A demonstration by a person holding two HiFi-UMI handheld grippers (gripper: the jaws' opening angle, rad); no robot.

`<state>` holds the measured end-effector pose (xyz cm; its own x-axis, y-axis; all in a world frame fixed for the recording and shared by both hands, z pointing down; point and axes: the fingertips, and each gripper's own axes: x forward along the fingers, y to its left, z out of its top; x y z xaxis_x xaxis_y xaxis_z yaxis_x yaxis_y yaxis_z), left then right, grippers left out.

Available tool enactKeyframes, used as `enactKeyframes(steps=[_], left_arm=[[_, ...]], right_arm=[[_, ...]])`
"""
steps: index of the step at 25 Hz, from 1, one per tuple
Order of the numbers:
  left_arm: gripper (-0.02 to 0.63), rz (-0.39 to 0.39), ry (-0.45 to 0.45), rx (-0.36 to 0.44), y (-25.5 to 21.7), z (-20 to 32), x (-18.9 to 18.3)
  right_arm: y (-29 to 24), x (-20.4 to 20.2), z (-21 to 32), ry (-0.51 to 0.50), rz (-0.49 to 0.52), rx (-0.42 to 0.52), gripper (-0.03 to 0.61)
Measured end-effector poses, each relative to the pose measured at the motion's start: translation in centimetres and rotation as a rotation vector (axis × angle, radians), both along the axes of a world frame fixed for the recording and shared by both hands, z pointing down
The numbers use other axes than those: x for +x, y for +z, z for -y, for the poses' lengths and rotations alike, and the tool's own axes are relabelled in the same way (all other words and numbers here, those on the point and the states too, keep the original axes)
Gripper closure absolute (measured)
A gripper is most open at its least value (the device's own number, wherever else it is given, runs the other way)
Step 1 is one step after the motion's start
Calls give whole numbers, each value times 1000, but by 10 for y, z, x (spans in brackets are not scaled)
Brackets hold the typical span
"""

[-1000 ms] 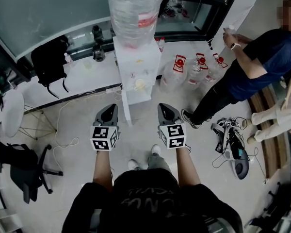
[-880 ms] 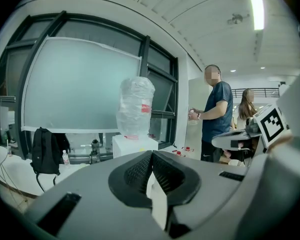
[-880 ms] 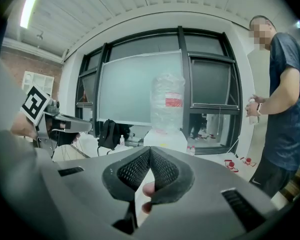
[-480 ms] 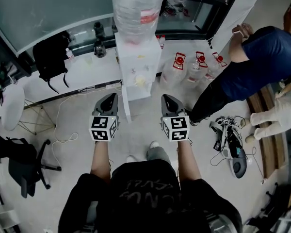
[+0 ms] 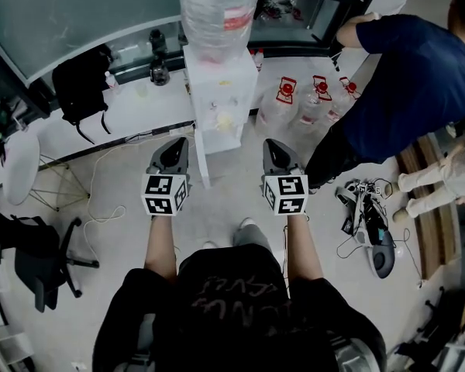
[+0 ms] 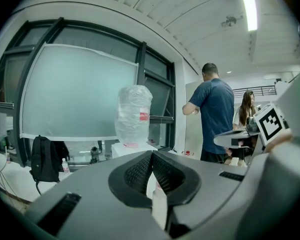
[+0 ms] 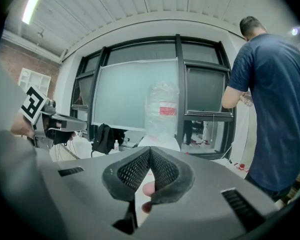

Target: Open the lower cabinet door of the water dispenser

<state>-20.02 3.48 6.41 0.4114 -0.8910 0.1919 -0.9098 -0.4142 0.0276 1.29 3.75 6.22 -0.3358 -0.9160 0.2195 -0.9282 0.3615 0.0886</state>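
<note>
Jaws on both hand-held grippers were clenched, the ribbed pads meeting at the tips with nothing caught between them. In the head view the left gripper (image 5: 174, 149) and the right gripper (image 5: 275, 149) were held side by side in front of the wearer, well apart from each other and pointing toward the white water dispenser (image 5: 221, 91). The dispenser stood on the pale floor (image 5: 217, 223) just beyond them and between their lines, touched by neither. Its lower cabinet door (image 5: 223, 147) was at the foot of the front face, closest to the gripper tips; from this steep angle I could not tell whether it was shut flush. A large clear water bottle (image 5: 217, 10) with a red label sat upside down on top of the dispenser, and it also rose above the closed pads in the left gripper view (image 6: 151, 154) and the right gripper view (image 7: 150, 150). To the dispenser's right several clear water jugs (image 5: 314, 103) with red labels stood on the floor, and a person in a navy shirt (image 5: 407, 76) stood beside them, turned away. To the left a black backpack (image 5: 81, 91) leaned by the window wall, loose cables (image 5: 101, 184) trailed over the floor, and a black office chair (image 5: 39, 258) stood at the frame's left edge.
</note>
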Motion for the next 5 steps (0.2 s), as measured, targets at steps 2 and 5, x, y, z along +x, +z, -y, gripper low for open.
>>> enactKeyframes(steps=[2, 5], left_arm=[[601, -2, 2, 4, -2, 2, 1], [601, 0, 7, 12, -6, 4, 5]], right_arm=[[-3, 1, 2, 1, -2, 7, 565], [-7, 5, 5, 2, -3, 17, 565]])
